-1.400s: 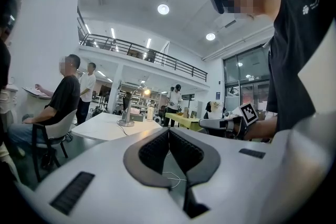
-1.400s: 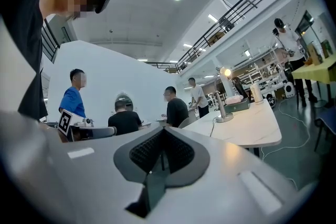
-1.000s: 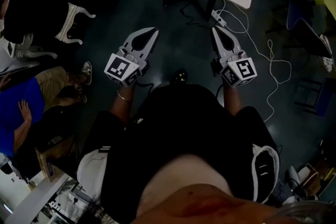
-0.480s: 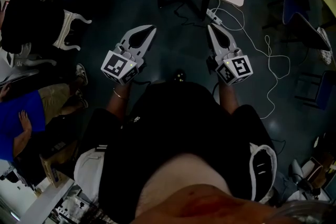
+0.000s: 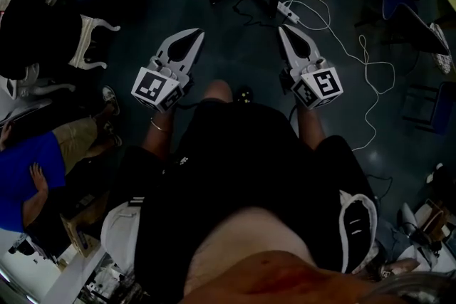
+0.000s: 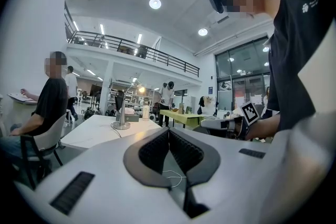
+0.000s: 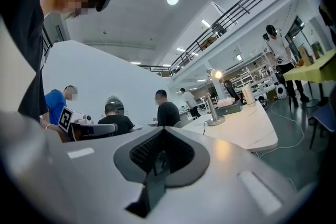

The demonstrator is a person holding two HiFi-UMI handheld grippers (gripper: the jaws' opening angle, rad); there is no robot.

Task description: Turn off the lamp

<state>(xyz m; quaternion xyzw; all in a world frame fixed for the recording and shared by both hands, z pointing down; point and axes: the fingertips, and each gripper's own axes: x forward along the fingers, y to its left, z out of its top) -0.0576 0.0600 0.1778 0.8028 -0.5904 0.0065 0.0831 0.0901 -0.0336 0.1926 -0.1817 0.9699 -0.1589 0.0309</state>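
Lamp (image 7: 211, 109) standing on white counter (image 7: 247, 126) ahead, bulb glowing, so job looking not yet started. Person standing back from counter, holding both tools out level, pointing toward lamp, likely lining up for stepping closer. Left tool (image 5: 194, 33) clenched tight, nothing inside. Right tool (image 5: 285, 30) clenched too, gripping nothing. Closed tips probably working well as poker for pressing switch. Lamp sitting well apart from both tools. Switch spot too small for telling.
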